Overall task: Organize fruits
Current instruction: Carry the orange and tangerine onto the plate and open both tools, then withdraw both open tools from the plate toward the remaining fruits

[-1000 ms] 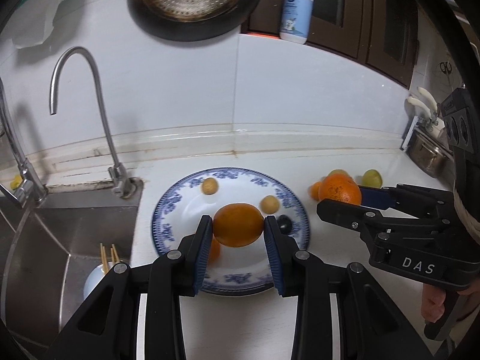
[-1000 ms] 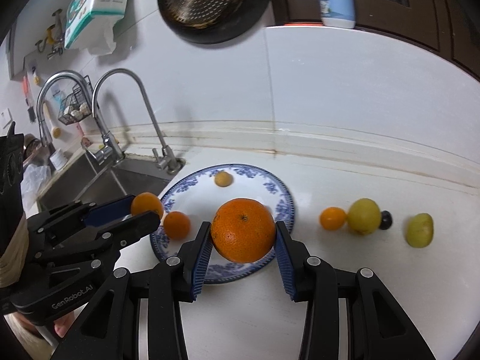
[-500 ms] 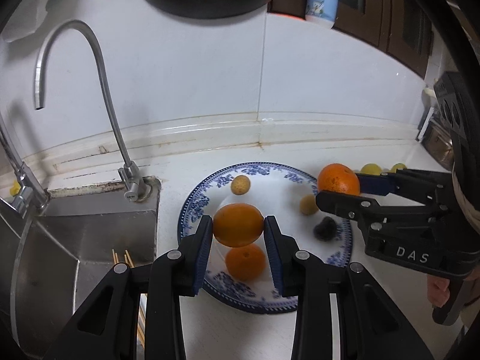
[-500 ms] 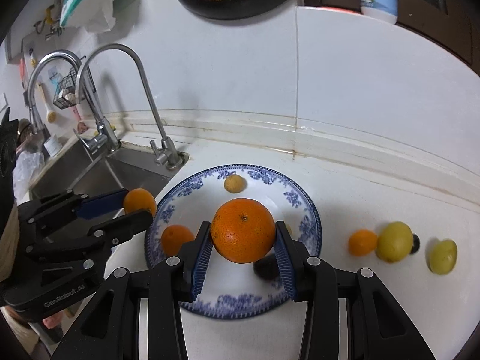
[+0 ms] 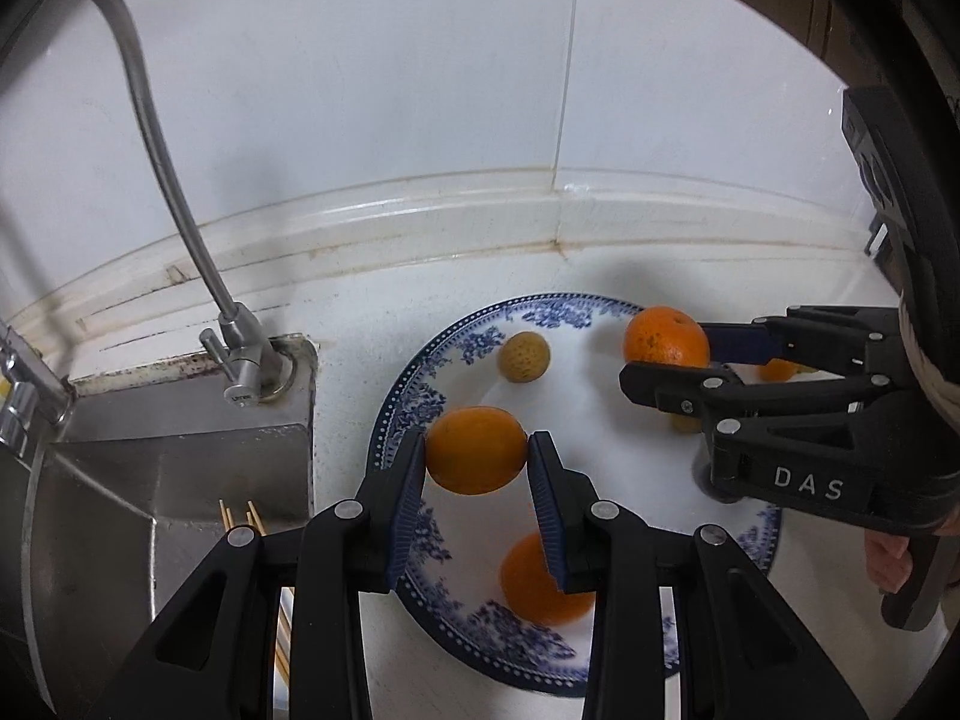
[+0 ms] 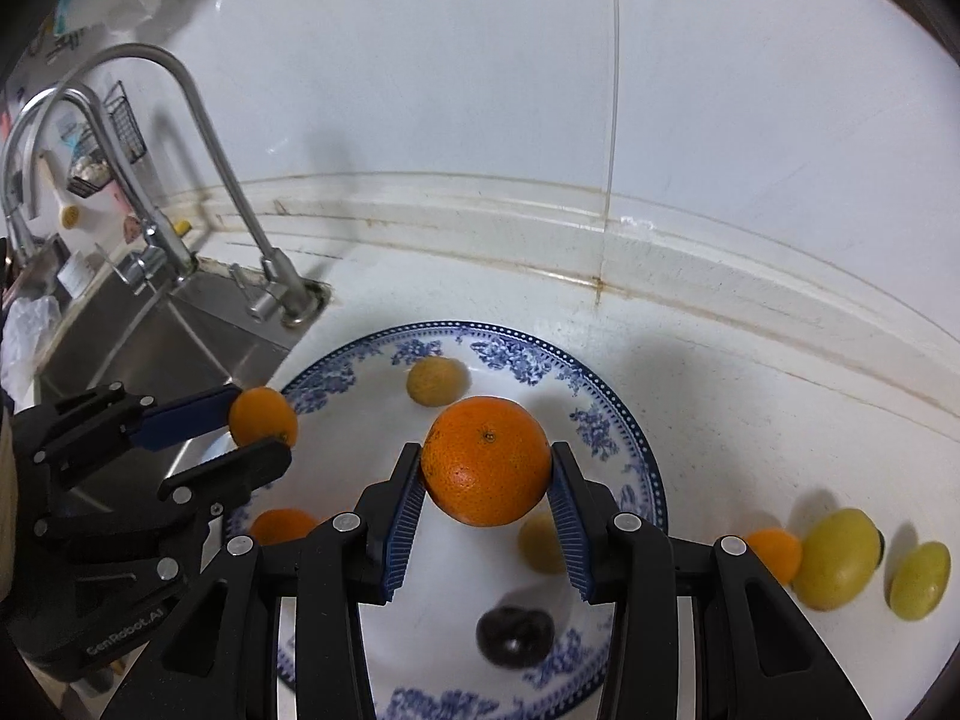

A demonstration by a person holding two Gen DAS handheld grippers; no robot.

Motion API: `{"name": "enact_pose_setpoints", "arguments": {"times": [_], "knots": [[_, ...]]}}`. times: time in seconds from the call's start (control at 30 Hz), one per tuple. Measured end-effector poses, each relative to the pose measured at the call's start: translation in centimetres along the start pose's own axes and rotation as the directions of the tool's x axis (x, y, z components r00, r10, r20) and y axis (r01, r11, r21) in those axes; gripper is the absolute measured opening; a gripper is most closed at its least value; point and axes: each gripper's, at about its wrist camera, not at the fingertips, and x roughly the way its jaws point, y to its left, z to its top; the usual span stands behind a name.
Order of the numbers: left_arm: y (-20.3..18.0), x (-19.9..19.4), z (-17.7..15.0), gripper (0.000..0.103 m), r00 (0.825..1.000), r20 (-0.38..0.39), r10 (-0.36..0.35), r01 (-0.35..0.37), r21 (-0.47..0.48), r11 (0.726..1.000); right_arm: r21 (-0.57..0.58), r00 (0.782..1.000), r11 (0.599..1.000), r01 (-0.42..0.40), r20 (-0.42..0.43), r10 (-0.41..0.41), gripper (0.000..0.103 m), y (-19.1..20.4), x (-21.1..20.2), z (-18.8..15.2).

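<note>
While the left gripper (image 5: 477,459) clamps a mandarin (image 5: 476,449) above the plate (image 5: 420,402), a fruit (image 5: 543,582) lies right beneath it; dropped there, it could roll off. Rightward, the right gripper (image 6: 486,474) holds an orange (image 6: 485,459) over a plum (image 6: 515,635), risking bruising.

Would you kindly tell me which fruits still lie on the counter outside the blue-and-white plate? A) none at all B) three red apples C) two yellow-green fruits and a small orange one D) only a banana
C: in the right wrist view a small orange fruit and two yellow-green fruits sit on the counter right of the plate.
</note>
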Motion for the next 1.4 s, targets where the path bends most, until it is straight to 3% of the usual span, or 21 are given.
{"name": "enact_pose_setpoints", "arguments": {"times": [0.5, 0.67, 1.0, 1.13, 1.27, 1.4], "knots": [[0.2, 2.0, 0.0, 0.035, 0.999, -0.042, 0.016, -0.015, 0.012, 1.000, 0.005, 0.999, 1.000, -0.015, -0.052, 0.015, 0.043, -0.7, 2.6, 0.3], [0.2, 1.3, 0.0, 0.037, 0.999, -0.025, 0.027, -0.027, 0.011, 1.000, 0.016, 1.000, 1.000, -0.011, -0.028, 0.012, 0.053, -0.9, 1.9, 0.4], [-1.5, -3.2, -0.1, 0.049, 0.997, 0.067, 0.032, -0.032, -0.002, 1.000, 0.012, 0.996, 1.000, 0.025, 0.089, -0.026, 0.053, -0.9, -3.7, -0.8], [-2.8, -5.4, -0.2, 0.059, 0.993, 0.117, 0.027, -0.026, -0.009, 1.000, 0.021, 0.988, 0.998, 0.058, 0.143, -0.061, 0.061, -1.2, -6.5, -1.9], [-4.5, -7.1, -0.4, 0.065, 0.985, 0.168, 0.046, -0.049, 0.014, 0.999, 0.031, 0.979, 0.996, 0.087, 0.182, -0.091, 0.061, -1.5, -9.0, -3.1], [-6.4, -8.9, -0.5, 0.067, 0.976, 0.214, 0.032, -0.040, 0.034, 0.999, 0.076, 0.968, 0.991, 0.108, 0.221, -0.122, 0.067, -2.5, -11.8, -4.7]]}}
